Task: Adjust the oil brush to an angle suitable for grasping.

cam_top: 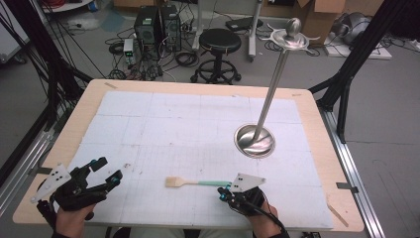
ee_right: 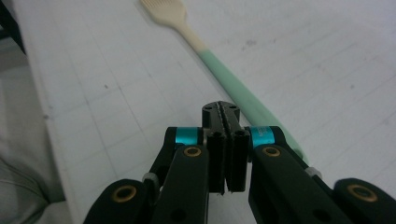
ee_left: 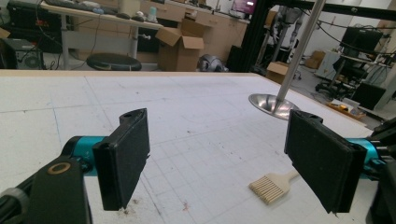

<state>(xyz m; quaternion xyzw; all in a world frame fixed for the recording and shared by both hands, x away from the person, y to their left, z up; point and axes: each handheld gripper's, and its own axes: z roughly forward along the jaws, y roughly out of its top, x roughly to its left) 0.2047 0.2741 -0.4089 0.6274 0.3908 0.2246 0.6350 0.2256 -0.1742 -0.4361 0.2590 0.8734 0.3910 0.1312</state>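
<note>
Pastry brush [cam_top: 190, 183]: cream bristles, mint handle, laid flat near the table's [cam_top: 317, 114] front edge; handle end is hidden by the right gripper [cam_top: 224, 193], jaws pressed together, empty. Left gripper [cam_top: 110, 172], front-left corner: jaws held wide apart, empty.
</note>
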